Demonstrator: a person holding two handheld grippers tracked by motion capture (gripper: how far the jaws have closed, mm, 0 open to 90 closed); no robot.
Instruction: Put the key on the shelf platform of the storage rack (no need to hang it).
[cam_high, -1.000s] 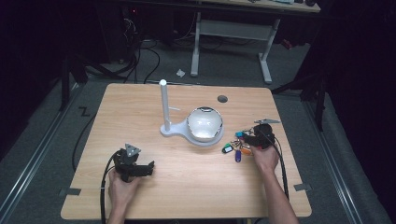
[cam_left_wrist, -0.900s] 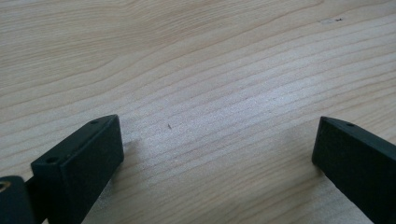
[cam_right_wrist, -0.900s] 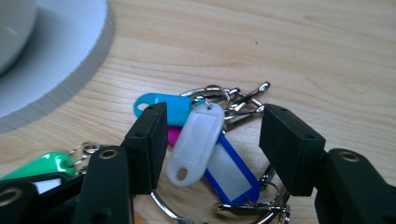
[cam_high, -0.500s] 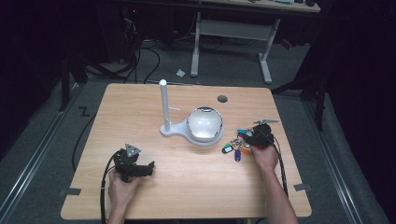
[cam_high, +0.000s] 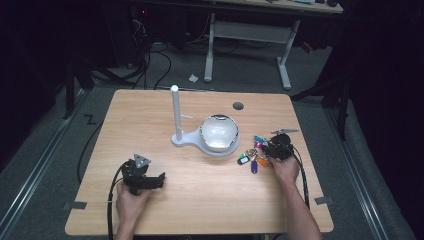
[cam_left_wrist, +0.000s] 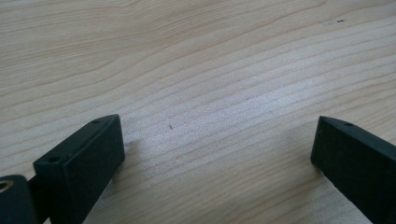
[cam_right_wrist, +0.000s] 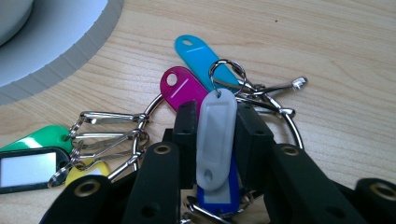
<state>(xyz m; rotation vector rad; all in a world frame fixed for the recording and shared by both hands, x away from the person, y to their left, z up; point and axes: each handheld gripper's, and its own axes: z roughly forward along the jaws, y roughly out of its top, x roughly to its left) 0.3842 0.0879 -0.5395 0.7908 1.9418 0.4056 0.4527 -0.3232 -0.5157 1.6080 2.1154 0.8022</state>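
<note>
Closing on the grey tag (cam_right_wrist: 215, 140), your right gripper (cam_right_wrist: 215, 135) pinches it; lifting, the bunch (cam_high: 252, 154) at its 9 o'clock may snag. Left gripper (cam_left_wrist: 217, 149) gapes empty.

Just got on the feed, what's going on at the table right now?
The right gripper has just been closing on a bunch of key tags lying beside the white stand; its jaws now sit against a grey tag. The left gripper is open, idle over bare table.
</note>
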